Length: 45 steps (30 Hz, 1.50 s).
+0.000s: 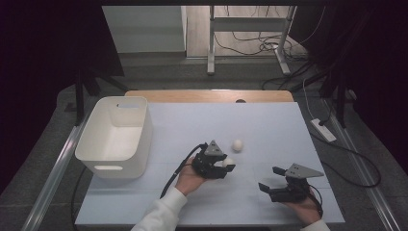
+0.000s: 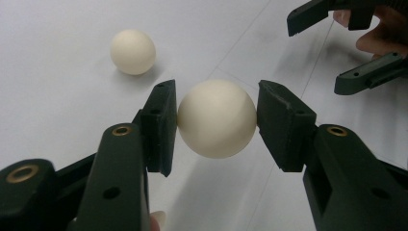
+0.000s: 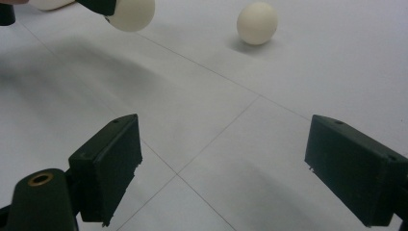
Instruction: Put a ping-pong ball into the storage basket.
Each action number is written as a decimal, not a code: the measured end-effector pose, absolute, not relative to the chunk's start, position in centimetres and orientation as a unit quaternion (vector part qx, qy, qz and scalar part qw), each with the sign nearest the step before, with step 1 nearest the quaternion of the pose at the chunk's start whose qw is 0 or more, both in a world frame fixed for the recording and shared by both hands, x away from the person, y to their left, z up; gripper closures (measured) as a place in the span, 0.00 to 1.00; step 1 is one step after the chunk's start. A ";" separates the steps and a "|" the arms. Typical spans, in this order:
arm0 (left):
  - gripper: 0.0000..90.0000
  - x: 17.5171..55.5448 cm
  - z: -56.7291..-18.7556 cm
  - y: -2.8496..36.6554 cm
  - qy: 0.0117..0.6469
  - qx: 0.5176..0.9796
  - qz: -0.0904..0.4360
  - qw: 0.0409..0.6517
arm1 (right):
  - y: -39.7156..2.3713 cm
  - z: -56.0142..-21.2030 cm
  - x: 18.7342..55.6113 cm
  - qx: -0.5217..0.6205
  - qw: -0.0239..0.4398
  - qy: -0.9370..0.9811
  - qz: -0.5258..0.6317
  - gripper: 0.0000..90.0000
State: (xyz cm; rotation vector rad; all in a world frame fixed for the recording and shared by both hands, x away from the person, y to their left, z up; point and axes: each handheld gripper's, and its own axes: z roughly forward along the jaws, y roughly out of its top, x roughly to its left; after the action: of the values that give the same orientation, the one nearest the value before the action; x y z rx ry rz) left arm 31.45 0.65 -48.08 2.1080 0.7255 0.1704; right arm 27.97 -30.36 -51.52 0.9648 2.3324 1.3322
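Two small cream-white balls were there: one [image 2: 216, 118] clamped in my left gripper [image 1: 226, 165], the other [image 1: 237, 145] lying free on the pale table [image 1: 269, 125]. One white plastic bin [image 1: 115, 137] stood at the left. My right gripper [image 1: 270, 179] gaped wide, holding nothing; I read no writing.

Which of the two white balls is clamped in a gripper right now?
The ball pinched between the left gripper jaws; the other ball lies free on the table beyond it.

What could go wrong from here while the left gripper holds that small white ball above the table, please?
1. The left gripper pinches the smooth round white ball only at two small side spots, so it may squirt out.
2. If dropped, it could roll across the flat pale table and knock the second white ball.
3. The white plastic bin has high walls; a low carry might clip its rim.
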 end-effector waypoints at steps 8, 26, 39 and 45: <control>0.56 31.4 -47.9 1.2 0.295 0.842 0.071 0.446 | -30.4 -51.5 28.0 0.335 0.144 0.809 0.461 0.14; 0.56 31.2 -46.9 2.7 0.302 0.832 0.082 0.459 | -30.3 -51.6 28.1 0.335 0.145 0.811 0.457 0.14; 0.56 31.3 -46.5 4.1 0.311 0.825 0.090 0.464 | -30.3 -51.6 28.0 0.337 0.144 0.811 0.456 0.14; 0.56 31.3 -46.1 5.0 0.318 0.818 0.095 0.470 | -30.3 -51.6 28.0 0.336 0.145 0.810 0.458 0.14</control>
State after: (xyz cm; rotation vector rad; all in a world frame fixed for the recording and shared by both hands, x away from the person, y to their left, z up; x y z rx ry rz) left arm 31.25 4.97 -46.05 2.0047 0.7799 0.2329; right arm 27.98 -30.31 -51.58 0.9679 2.3353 1.3188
